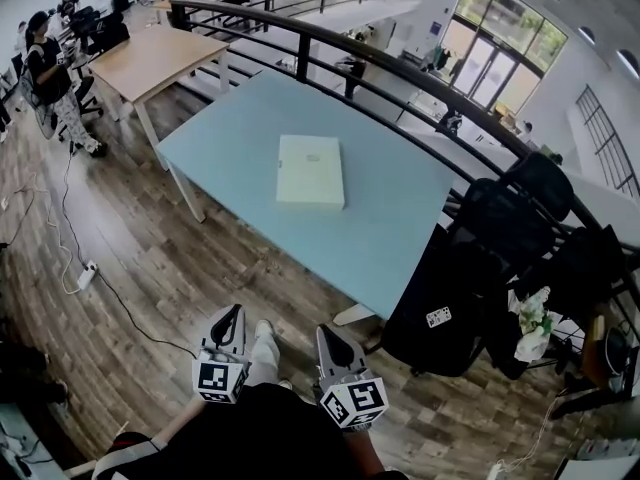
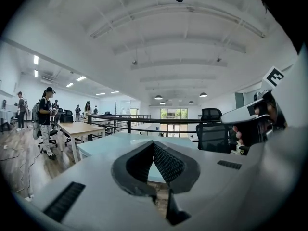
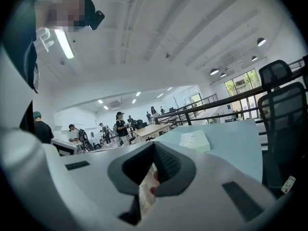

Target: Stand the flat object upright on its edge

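- The left gripper (image 1: 229,326) and the right gripper (image 1: 335,348) are held side by side over the wooden floor (image 1: 150,258), short of the near edge of the surface (image 1: 400,228). Each shows its marker cube at the bottom of the head view.
- In the left gripper view, the jaws of the left gripper (image 2: 154,146) are clenched tip to tip with nothing between them.
- In the right gripper view, the jaws of the right gripper (image 3: 154,148) are likewise pressed together and empty. Only floor shows through the gap behind the tips.
- A white power strip (image 1: 86,276) lies on the floor to the left, with a cable trailing from it.
- The surface is a pale blue table seen corner-on, and both grippers point toward it.
- The flat box (image 1: 311,171), pale cream, lies with its broad face up near the middle of the surface, a little toward the far left edge. It is well apart from both grippers and nothing touches it. The right gripper view shows it (image 3: 195,140) lying flat as well.
- Black office chairs (image 1: 470,288) stand just beside the right edge of the surface.
- A black railing (image 1: 400,68) runs behind the far edge.
- Beyond the left corner stands a wooden table (image 1: 160,58), with a person (image 1: 50,78) beside it.
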The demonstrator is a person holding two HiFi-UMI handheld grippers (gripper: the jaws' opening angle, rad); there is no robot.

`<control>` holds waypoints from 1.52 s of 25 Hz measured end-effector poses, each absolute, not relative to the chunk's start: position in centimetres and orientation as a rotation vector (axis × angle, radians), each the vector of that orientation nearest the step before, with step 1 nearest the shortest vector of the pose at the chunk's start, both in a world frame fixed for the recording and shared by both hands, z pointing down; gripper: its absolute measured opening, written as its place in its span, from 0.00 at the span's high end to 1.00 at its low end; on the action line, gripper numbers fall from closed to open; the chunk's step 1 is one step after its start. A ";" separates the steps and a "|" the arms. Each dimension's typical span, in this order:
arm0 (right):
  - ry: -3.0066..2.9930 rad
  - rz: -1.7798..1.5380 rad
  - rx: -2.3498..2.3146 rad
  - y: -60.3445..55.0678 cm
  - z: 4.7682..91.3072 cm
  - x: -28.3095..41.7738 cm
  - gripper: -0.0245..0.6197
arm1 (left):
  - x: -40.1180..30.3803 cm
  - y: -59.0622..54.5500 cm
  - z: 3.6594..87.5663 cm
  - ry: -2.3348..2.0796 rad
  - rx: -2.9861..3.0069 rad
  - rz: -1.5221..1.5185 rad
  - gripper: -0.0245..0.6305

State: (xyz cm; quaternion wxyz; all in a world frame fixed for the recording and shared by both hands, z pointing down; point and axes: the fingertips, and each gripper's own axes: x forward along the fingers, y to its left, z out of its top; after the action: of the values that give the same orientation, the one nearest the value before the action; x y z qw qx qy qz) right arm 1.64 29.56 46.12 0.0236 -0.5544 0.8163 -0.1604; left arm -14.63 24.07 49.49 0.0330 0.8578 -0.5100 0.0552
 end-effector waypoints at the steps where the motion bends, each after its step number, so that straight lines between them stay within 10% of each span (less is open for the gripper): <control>1: 2.522 -0.499 -1.722 28.9 46.1 1.8 0.96 | -14.4 23.4 49.5 -1.561 2.648 0.172 0.96; 38: 2.365 -0.488 -1.964 8.1 46.4 2.8 0.96 | -14.4 1.2 49.1 -1.376 2.761 0.175 0.96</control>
State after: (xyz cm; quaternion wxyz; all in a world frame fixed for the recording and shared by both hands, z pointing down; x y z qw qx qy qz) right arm 2.85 8.12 46.39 0.0143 -0.6310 0.7596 -0.1569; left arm -14.45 1.24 49.05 0.0257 0.8933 -0.4451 0.0566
